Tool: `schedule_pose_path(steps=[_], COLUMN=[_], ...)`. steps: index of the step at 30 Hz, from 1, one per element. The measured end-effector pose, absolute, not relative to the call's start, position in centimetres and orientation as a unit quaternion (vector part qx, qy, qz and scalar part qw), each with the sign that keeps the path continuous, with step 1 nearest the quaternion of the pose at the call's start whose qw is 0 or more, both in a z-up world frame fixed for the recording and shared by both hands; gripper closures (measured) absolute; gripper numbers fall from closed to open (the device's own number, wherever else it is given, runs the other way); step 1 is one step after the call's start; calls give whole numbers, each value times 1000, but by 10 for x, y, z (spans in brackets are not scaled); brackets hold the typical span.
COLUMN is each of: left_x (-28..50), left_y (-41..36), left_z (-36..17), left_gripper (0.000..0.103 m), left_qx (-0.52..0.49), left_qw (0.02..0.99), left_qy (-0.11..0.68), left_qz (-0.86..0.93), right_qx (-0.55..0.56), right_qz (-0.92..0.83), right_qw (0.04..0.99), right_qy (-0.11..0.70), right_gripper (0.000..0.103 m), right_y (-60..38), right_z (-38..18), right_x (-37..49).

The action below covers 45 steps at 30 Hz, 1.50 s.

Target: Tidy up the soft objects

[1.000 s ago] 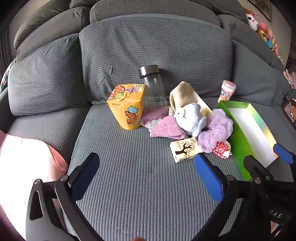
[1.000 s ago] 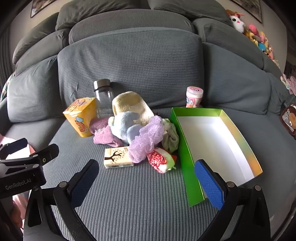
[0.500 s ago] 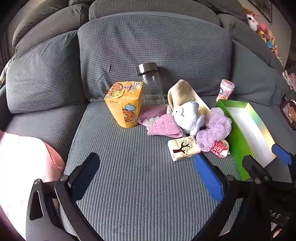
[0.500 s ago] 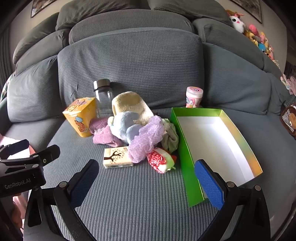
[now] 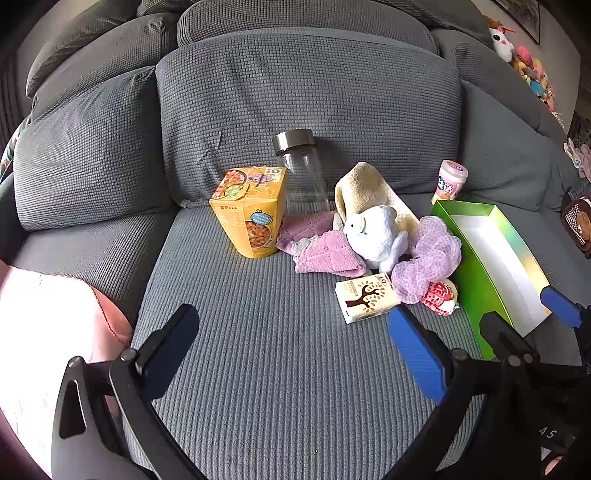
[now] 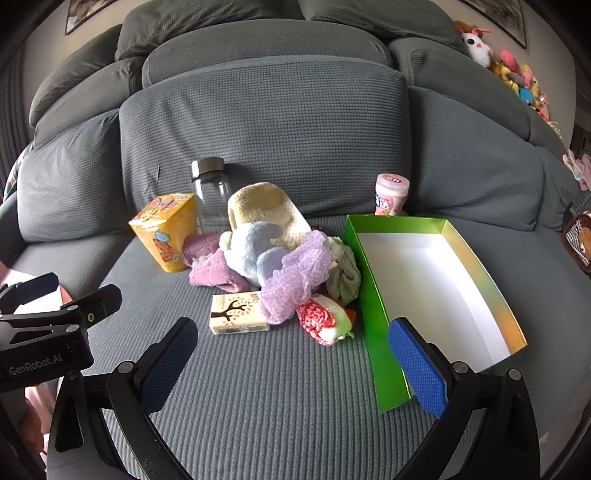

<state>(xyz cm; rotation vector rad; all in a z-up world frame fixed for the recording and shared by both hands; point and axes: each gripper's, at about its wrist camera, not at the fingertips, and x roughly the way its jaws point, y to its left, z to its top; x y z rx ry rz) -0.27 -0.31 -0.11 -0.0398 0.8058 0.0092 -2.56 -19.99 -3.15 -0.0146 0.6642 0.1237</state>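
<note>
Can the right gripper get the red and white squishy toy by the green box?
Probably yes. The right gripper is open, and the red and white toy lies at the front of the pile beside the green box, with only bare sofa cushion between them.

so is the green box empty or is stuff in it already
Empty: the green box shows only its bare white floor, and the soft things still lie on the sofa beside it.

You face a grey, waffle-textured fabric sofa [image 6: 280, 369] with plump back cushions [image 6: 266, 136]. Along its top right edge sits a row of colourful plush toys [image 6: 517, 74]. Framed pictures [image 6: 85, 11] hang on the pale wall (only their corners show).
</note>
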Motion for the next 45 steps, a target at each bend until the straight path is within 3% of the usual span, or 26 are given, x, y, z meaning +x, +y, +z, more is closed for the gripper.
schedule_pose_path(steps=[45], left_x=[8], left_y=[-11], left_z=[-10], left_gripper=[1], left_qx=[-19], left_qw=[916], left_qy=[402], left_qz=[-1], right_qx=[0], right_qz=[61], right_qw=[941], right_qy=[333], right_gripper=[0], right_y=[-204], right_z=[-39], right_x=[-19])
